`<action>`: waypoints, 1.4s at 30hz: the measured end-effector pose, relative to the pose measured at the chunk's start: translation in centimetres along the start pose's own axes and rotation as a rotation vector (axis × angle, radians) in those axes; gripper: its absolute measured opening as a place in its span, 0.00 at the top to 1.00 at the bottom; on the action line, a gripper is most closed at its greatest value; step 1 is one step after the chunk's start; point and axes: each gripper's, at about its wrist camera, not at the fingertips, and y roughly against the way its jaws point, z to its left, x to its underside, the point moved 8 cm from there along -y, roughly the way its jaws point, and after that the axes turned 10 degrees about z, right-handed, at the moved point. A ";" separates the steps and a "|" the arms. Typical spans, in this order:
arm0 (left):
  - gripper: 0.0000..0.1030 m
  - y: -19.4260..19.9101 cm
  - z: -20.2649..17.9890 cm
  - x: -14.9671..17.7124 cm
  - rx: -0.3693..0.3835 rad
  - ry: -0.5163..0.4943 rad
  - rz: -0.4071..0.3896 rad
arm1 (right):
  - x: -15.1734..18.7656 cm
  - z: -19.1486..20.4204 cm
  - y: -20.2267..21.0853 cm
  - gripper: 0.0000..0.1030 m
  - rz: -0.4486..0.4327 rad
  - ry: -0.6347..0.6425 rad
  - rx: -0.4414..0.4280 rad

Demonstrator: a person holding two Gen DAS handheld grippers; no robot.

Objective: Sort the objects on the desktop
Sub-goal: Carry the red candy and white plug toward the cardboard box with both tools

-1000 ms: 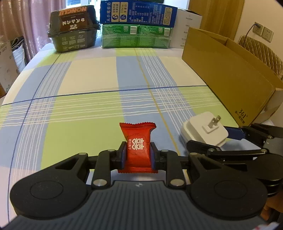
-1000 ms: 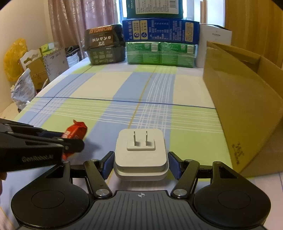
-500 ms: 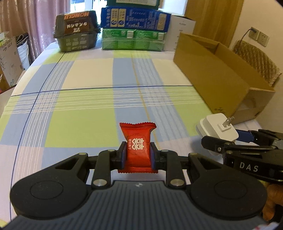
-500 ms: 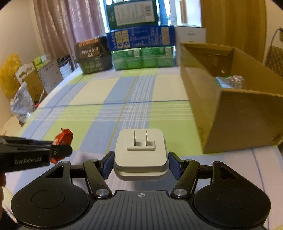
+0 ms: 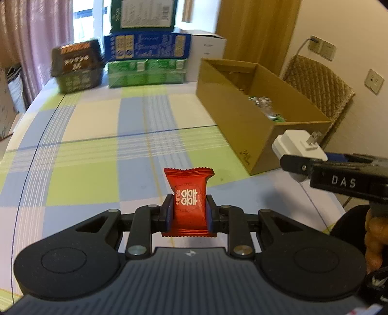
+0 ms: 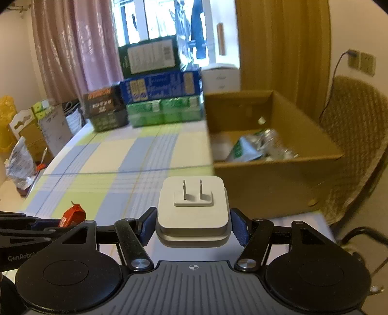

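Both hand-held grippers loaded above the checked tabletop

Left wrist: left hand-held gripper (image 5: 189, 214) clamps a red candy packet (image 5: 189, 201), long axis toward 12 o'clock; cardboard box (image 5: 245, 135) at 2 o'clock. Right wrist: right hand-held gripper (image 6: 192, 224) pinches a white charger (image 6: 192, 208), prongs up, over the tabletop (image 6: 145, 155); box at 1 o'clock

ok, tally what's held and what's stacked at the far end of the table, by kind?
Candy in left tongs: 1
Charger in right tongs: 1
Cardboard box: 1
Stacked cartons at far end: 5 (dark green, blue, light green, white, black)
Total: 8
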 end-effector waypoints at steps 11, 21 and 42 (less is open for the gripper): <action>0.80 0.4 -5.4 -2.1 0.045 -0.091 -0.020 | -1.0 -5.1 3.3 0.40 -0.038 -0.070 0.053; 0.80 0.1 -8.4 -3.3 0.078 -0.131 -0.022 | -1.0 -8.3 4.9 0.40 -0.054 -0.112 0.084; 0.80 -1.1 -12.5 -5.8 0.115 -0.160 -0.019 | -1.8 -12.7 6.4 0.40 -0.083 -0.165 0.153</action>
